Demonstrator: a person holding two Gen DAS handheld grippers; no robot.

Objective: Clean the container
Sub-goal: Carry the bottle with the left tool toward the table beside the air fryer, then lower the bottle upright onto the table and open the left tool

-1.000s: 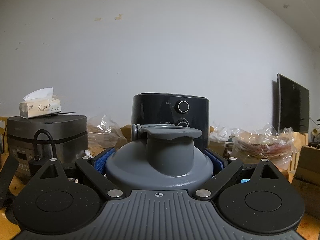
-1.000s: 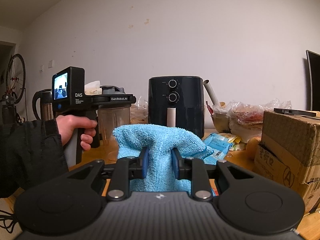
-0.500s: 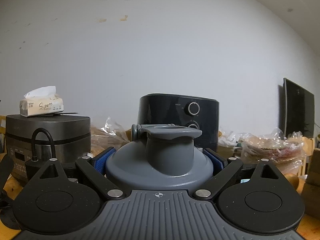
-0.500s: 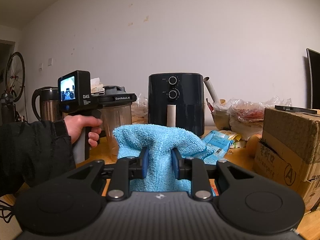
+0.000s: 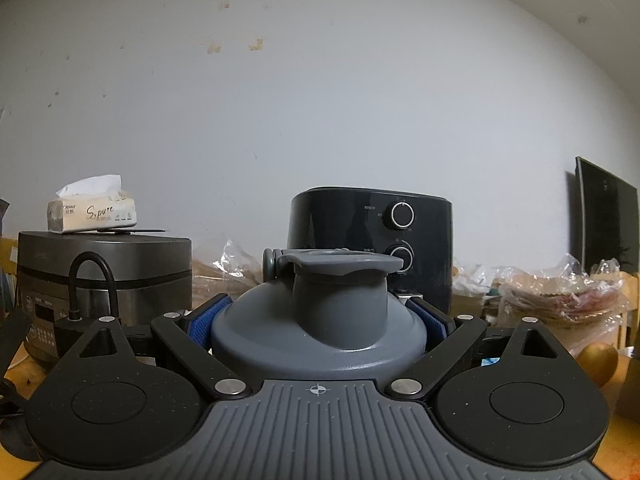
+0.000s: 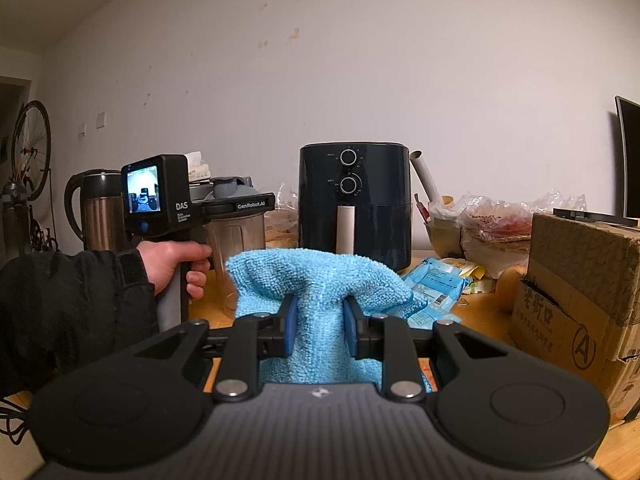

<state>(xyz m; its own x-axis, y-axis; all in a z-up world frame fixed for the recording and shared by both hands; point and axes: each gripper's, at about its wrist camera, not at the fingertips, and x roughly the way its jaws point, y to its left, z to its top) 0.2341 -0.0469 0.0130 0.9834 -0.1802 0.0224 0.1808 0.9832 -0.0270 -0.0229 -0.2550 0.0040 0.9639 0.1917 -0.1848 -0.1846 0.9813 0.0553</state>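
My left gripper (image 5: 320,316) is shut on the container, a clear tumbler (image 6: 236,248) with a grey domed lid (image 5: 320,336) and flip spout. In the left wrist view the lid fills the space between the blue pads. In the right wrist view a hand holds that left gripper (image 6: 240,210) at the left, clamped around the container's top, and the container stands upright over the wooden table (image 6: 480,300). My right gripper (image 6: 318,322) is shut on a bunched light-blue cloth (image 6: 316,280), just right of and nearer than the container, not touching it.
A black air fryer (image 6: 354,204) stands behind at the wall. A rice cooker (image 5: 104,276) with a tissue pack sits left, a steel kettle (image 6: 98,212) beside it. A cardboard box (image 6: 580,292) is at the right, with blue packets (image 6: 436,280) and plastic bags around.
The left gripper with the container has shifted slightly right and down, toward the cloth; the air fryer slid right in its view. The right gripper and cloth have stayed still.
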